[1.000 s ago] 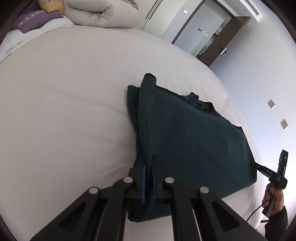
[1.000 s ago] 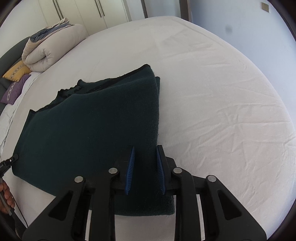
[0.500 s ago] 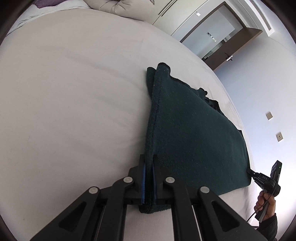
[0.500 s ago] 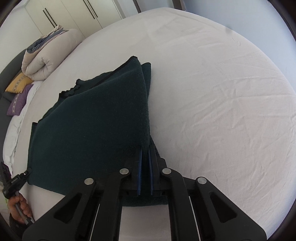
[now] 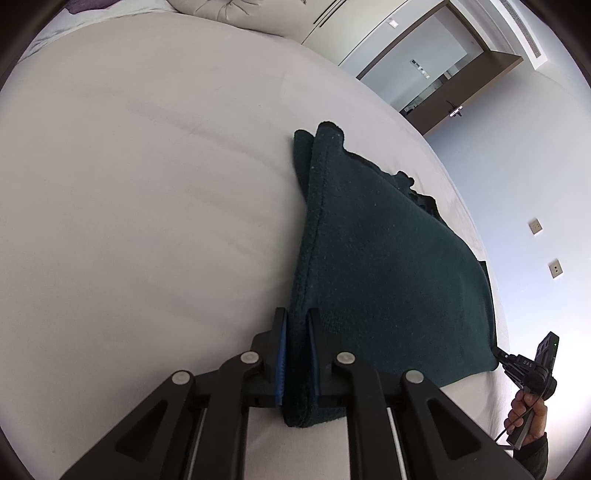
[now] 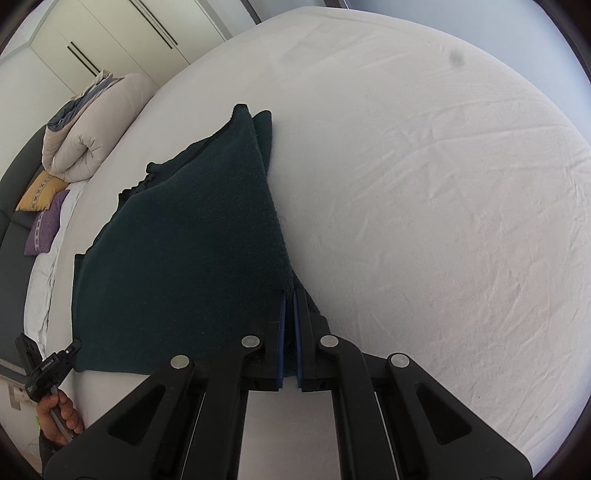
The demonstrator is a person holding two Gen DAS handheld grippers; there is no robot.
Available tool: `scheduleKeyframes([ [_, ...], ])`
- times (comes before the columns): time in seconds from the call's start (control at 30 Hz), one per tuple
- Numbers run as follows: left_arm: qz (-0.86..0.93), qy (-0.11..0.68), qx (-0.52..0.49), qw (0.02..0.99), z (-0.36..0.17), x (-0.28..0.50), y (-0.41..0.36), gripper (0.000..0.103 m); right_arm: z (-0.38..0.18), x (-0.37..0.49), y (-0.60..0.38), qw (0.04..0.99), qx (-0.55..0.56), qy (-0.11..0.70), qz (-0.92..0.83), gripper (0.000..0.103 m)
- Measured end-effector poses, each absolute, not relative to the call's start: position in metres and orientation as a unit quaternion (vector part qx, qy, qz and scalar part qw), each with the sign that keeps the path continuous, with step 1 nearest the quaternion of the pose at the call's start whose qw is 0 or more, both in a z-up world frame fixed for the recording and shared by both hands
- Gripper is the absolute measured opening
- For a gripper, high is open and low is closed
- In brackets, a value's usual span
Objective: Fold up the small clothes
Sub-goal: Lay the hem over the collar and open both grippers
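A dark green fleece garment [image 5: 388,266] lies on the white bed [image 5: 129,203], its near edge raised. My left gripper [image 5: 295,325] is shut on one near corner of it, cloth pinched between the blue pads. My right gripper [image 6: 290,306] is shut on the other near corner of the same garment [image 6: 192,240]. Each gripper also shows in the other's view, the right one [image 5: 517,365] at the garment's right corner and the left one [image 6: 59,360] at its left corner. The far end of the garment rests on the sheet.
A rolled beige duvet [image 6: 92,122] and yellow and purple pillows [image 6: 44,206] lie at the head of the bed. White wardrobes [image 6: 110,33] and a brown door [image 5: 454,81] stand beyond. The white sheet [image 6: 424,184] stretches wide to the right of the garment.
My right gripper has closed on the garment's corner; a second ago it was open around it. Both grippers have lifted the near edge, so the cloth now hangs steeper.
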State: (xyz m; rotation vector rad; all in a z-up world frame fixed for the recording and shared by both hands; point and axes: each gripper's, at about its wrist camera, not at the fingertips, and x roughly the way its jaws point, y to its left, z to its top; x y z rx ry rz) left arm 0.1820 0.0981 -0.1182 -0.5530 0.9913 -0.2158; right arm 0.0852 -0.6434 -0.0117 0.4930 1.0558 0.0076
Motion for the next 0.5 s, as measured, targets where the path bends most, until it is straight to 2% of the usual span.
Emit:
scheduleKeyframes([
  [0.33,-0.104,0.465,-0.273,0.835,-0.121,0.182,0.101,0.014,-0.014,0.084,-0.638,0.832,0.215,0.511,0.005,0.003],
  [0.5,-0.11,0.466,-0.28,0.832,-0.122,0.182,0.104,0.015,-0.01,0.073,-0.655,0.827,0.305,0.472,0.024,0.005],
])
